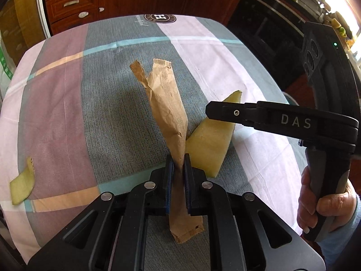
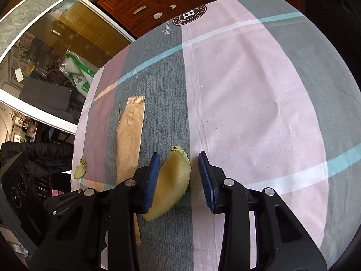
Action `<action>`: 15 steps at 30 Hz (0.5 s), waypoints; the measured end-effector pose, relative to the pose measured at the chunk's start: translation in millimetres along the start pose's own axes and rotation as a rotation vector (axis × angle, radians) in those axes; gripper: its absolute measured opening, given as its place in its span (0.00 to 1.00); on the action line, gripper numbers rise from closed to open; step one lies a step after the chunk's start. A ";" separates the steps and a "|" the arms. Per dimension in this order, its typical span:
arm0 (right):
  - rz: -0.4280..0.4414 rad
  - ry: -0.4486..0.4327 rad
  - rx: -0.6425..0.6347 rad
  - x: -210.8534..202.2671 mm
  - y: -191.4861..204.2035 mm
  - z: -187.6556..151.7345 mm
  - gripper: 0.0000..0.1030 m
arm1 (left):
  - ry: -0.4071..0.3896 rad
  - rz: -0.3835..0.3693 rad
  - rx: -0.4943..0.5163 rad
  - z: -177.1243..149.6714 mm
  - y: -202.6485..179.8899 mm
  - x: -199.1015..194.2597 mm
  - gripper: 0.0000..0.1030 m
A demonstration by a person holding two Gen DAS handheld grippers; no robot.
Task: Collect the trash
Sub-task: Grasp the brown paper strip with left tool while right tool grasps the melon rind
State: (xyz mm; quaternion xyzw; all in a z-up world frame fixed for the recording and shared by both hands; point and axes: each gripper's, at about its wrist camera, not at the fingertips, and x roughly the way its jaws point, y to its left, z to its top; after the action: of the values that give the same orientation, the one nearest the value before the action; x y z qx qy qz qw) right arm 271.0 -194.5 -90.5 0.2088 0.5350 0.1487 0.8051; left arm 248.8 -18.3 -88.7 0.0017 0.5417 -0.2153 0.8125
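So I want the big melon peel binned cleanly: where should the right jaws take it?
Across the peel's broad middle, coming from above. It lies curved on the tablecloth between the right gripper's open jaws, and its pointed ends would probably slip.

You've got a checked tablecloth (image 2: 259,94) under everything — pink, grey and teal, round logo (image 2: 190,14) at its far edge. Beyond it, wooden drawers (image 1: 72,2) and a glass sliding door (image 2: 45,52).

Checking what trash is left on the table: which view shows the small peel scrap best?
The left wrist view: the small peel scrap lies large and unobstructed at the tablecloth's left edge. In the right wrist view it appears tiny and distant.
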 end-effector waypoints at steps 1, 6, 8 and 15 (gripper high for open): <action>0.025 0.017 0.000 2.2 2.0 -1.2 0.27 | 0.000 0.002 0.002 -0.2 0.2 0.9 0.10; 0.061 0.045 0.008 7.4 12.8 -16.2 0.27 | -0.002 -0.008 -0.009 -0.8 3.9 3.1 0.10; 0.075 0.056 0.016 9.7 16.4 -21.3 0.27 | -0.005 -0.008 -0.010 -1.1 4.7 3.3 0.10; 0.028 0.012 0.004 -0.2 28.7 -24.3 0.16 | -0.005 -0.005 -0.037 -3.5 5.5 -1.9 0.12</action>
State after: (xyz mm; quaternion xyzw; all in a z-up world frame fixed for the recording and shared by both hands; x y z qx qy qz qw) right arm 248.0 -165.4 -84.4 0.2169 0.5369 0.1603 0.7994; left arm 247.1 -11.8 -89.7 -0.0151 0.5434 -0.2071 0.8134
